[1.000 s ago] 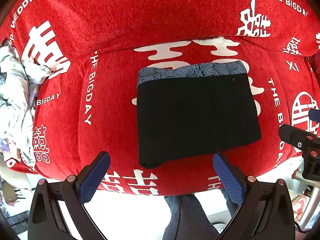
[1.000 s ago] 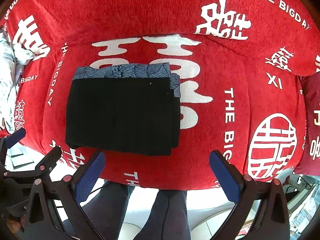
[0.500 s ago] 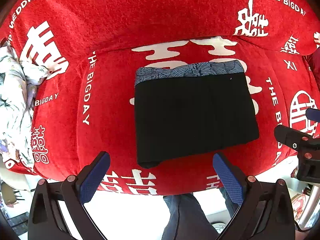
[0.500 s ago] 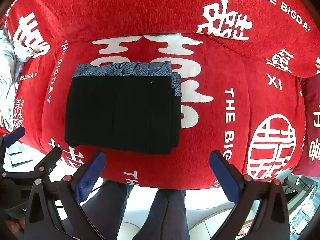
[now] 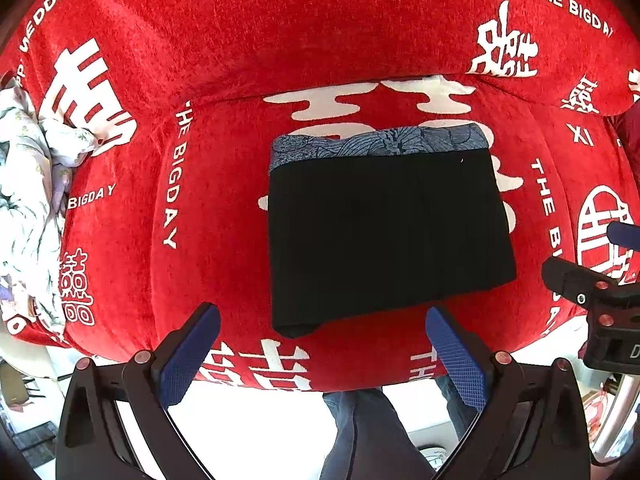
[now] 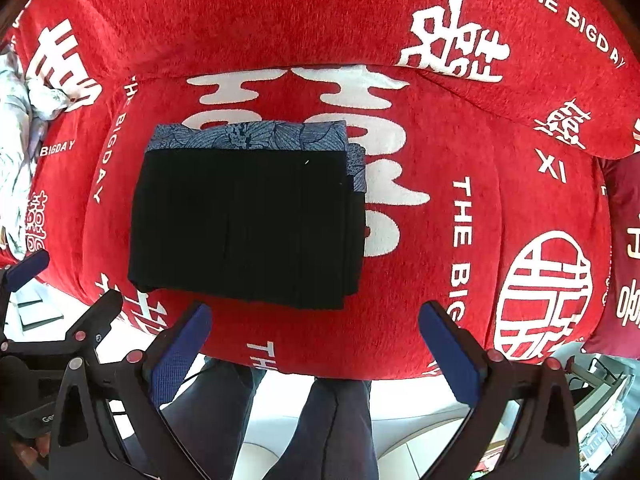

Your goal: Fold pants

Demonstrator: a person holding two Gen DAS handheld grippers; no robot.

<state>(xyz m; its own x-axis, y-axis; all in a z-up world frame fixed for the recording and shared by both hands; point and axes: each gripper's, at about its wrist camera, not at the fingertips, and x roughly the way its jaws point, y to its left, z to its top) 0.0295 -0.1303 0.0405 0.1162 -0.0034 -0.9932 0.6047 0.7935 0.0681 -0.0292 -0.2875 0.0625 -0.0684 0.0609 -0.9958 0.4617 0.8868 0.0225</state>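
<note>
The black pants point(image 5: 388, 236) lie folded into a flat rectangle on the red sofa seat, with a blue patterned waistband point(image 5: 380, 146) along the far edge. In the right wrist view the same folded pants point(image 6: 248, 224) sit left of centre. My left gripper point(image 5: 324, 320) hovers open just off the near edge of the pants, holding nothing. My right gripper point(image 6: 316, 320) is open too, near the seat's front edge, to the right of the pants. Each gripper shows at the edge of the other's view.
The red sofa cover point(image 5: 200, 208) with white lettering wraps the seat and backrest. A crumpled white floral cloth point(image 5: 28, 200) lies at the left end. A person's legs in dark trousers point(image 6: 328, 424) stand on a pale floor below the seat edge.
Both grippers have drifted very slightly; the pants sit a touch lower and closer in the left wrist view. Nothing was grasped or released.
</note>
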